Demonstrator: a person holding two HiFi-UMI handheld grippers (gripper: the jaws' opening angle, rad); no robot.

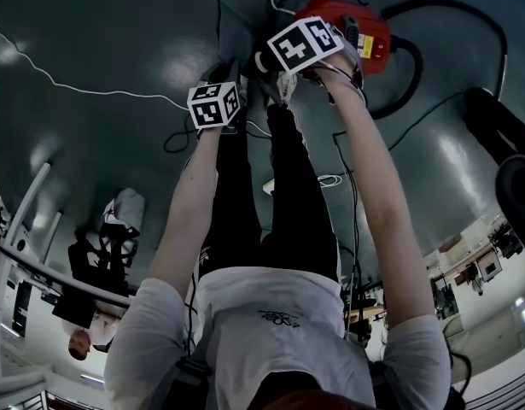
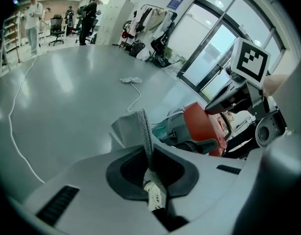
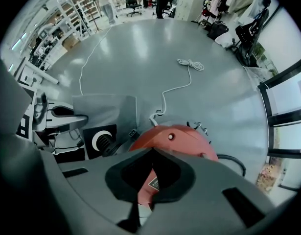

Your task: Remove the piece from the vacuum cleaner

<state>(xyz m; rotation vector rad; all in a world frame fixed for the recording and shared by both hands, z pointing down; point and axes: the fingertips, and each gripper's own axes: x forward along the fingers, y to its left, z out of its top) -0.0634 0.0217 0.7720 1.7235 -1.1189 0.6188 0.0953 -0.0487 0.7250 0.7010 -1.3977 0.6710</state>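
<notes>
**Grey piece pinched in the left gripper, just beside the vacuum cleaner**

The left gripper's fingers are pressed onto the thin edge of the grey piece. It is a flat, sheet-like panel that stands edge-on between them and reaches out ahead over the floor. A hold on the rim looks sensible, since the panel seems thin and light and an edge grip should be enough to draw it away from the machine. The piece sits just left of the red housing. Whether a corner touches the vacuum cleaner or is latched to it cannot be told from these views.

The right gripper has its fingers drawn together at the tips, with nothing seen between them. It hangs over the top of the red housing, probably to steady the machine so it does not drag along with the piece. Actual contact with the housing cannot be made out.

The vacuum cleaner lies on the floor, with a black hose looping round its far side and a white cord trailing away from it. The housing is the only container here, and no view looks inside, so its contents are unknown. The grey piece carries nothing that shows
</notes>
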